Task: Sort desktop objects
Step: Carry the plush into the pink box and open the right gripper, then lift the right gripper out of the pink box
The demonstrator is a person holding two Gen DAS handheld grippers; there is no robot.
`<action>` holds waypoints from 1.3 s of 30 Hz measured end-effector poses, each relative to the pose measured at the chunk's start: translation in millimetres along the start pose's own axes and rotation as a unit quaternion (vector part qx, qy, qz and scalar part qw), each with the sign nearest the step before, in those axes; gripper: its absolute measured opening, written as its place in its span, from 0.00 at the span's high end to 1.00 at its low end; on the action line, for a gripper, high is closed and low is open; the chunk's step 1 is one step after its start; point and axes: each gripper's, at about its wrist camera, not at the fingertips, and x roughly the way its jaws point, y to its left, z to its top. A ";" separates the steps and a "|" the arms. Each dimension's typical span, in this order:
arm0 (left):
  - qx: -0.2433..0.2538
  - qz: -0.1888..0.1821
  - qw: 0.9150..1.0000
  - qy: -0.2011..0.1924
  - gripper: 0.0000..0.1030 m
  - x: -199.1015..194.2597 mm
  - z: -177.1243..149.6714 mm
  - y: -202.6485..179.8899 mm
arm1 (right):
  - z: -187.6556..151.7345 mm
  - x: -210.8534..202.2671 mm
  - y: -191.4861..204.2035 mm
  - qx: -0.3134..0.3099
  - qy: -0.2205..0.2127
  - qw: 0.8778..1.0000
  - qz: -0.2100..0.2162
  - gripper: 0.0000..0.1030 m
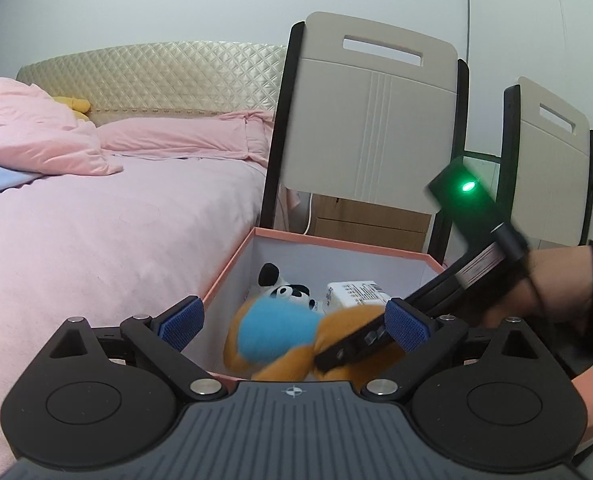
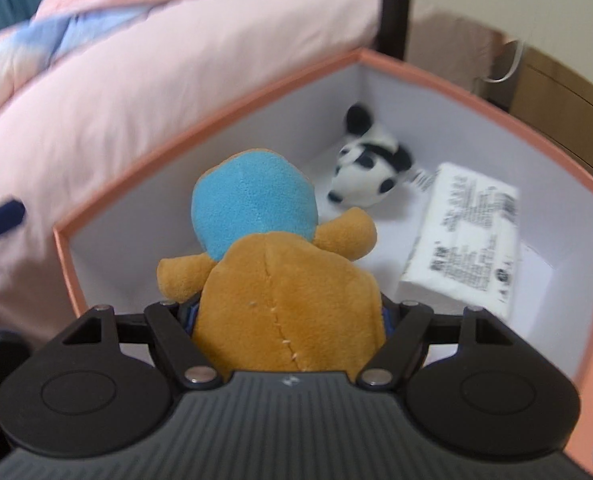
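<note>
My right gripper [image 2: 288,312] is shut on an orange plush toy with a blue head [image 2: 284,280] and holds it over the open pink box [image 2: 200,120]. The box has white inner walls. Inside it lie a black-and-white plush dog [image 2: 370,164] and a white tissue pack [image 2: 464,236]. In the left wrist view my left gripper [image 1: 292,320] is open and empty at the box's near rim [image 1: 224,276]. There the orange plush toy [image 1: 280,336] hangs in front of it, with the right gripper [image 1: 360,344] reaching in from the right. The dog [image 1: 286,286] and tissue pack [image 1: 354,294] show behind.
A bed with pink bedding [image 1: 96,216] lies left of the box. Two beige chair backs [image 1: 372,120] stand behind the box, with a wooden cabinet [image 1: 372,216] below them. A hand in a dark sleeve [image 1: 556,288] holds the right gripper.
</note>
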 end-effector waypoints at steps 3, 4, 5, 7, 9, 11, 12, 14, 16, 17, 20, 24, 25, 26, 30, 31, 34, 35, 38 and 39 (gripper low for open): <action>0.000 0.000 1.000 -0.001 0.05 0.4 0.3 0.2 | -1.8 17.3 1.6 -0.008 0.021 1.000 0.001 0.26; 0.000 0.000 1.000 -0.001 0.05 0.5 0.5 0.4 | -1.2 21.2 1.0 -0.009 0.026 1.000 0.003 0.26; -0.001 0.000 1.000 -0.001 0.05 0.7 0.6 0.5 | -0.2 24.0 0.2 -0.008 0.030 1.000 0.003 0.26; -0.001 -0.001 1.000 -0.002 0.05 0.8 0.4 0.7 | 1.9 29.4 -3.2 -0.004 0.045 0.999 0.005 0.25; 0.001 -0.001 1.000 -0.003 0.05 0.9 -0.3 0.0 | 1.2 33.8 -6.0 -0.004 0.055 0.998 0.003 0.23; 0.003 -0.003 1.000 -0.003 0.05 1.3 -0.8 -0.9 | 0.4 38.1 -8.8 -0.005 0.066 0.998 0.000 0.19; 0.004 -0.004 1.000 -0.002 0.05 1.5 -0.9 -1.3 | 0.0 38.6 -10.8 -0.001 0.068 0.998 -0.002 0.17; 0.005 -0.010 1.000 0.001 0.04 1.7 -1.0 -2.2 | -0.1 34.9 -14.0 0.007 0.060 0.998 -0.007 0.10; 0.004 -0.017 1.000 0.001 0.05 0.9 -0.9 -2.5 | -0.3 30.8 -17.2 0.015 0.051 0.998 -0.013 0.04; 0.005 -0.018 1.000 0.000 0.05 0.4 -0.7 -2.5 | 0.2 26.4 -18.1 0.020 0.043 0.999 -0.015 0.04; 0.003 -0.022 1.000 0.000 0.05 -0.7 -0.5 -2.5 | 0.5 5.7 -17.7 0.031 0.012 0.999 -0.020 0.00; 0.003 -0.024 1.000 -0.008 0.05 -4.5 -1.5 -3.4 | -7.3 -32.0 -13.3 0.043 -0.053 0.996 -0.055 0.00; 0.002 -0.025 1.000 -0.010 0.05 -5.4 -1.4 -3.4 | -10.7 -42.7 -13.0 0.051 -0.069 0.994 -0.063 0.00; 0.002 -0.025 1.000 -0.010 0.05 -5.6 -1.4 -3.5 | -14.5 -53.7 -12.8 0.060 -0.085 0.992 -0.071 0.00; 0.004 -0.026 1.000 -0.006 0.05 -4.5 -2.0 -4.8 | -35.5 -98.9 -9.4 0.091 -0.129 0.982 -0.100 0.00; 0.004 -0.026 1.000 -0.007 0.05 -4.8 -2.3 -5.2 | -42.6 -108.9 -8.4 0.098 -0.140 0.979 -0.108 0.00; 0.005 -0.033 0.999 -0.012 0.05 -6.6 -3.4 -6.5 | -68.8 -140.8 -6.3 0.126 -0.173 0.968 -0.128 0.00; 0.005 -0.036 0.999 -0.015 0.05 -7.5 -3.9 -7.1 | -78.7 -149.9 -5.4 0.136 -0.183 0.964 -0.136 0.00; 0.015 -0.037 0.999 -0.019 0.05 -8.7 -6.3 -10.5 | -108.5 -174.5 0.4 0.150 -0.206 0.954 -0.156 0.00; 0.017 -0.038 0.999 -0.020 0.05 -8.9 -7.1 -11.3 | -118.1 -181.2 3.3 0.149 -0.211 0.952 -0.163 0.00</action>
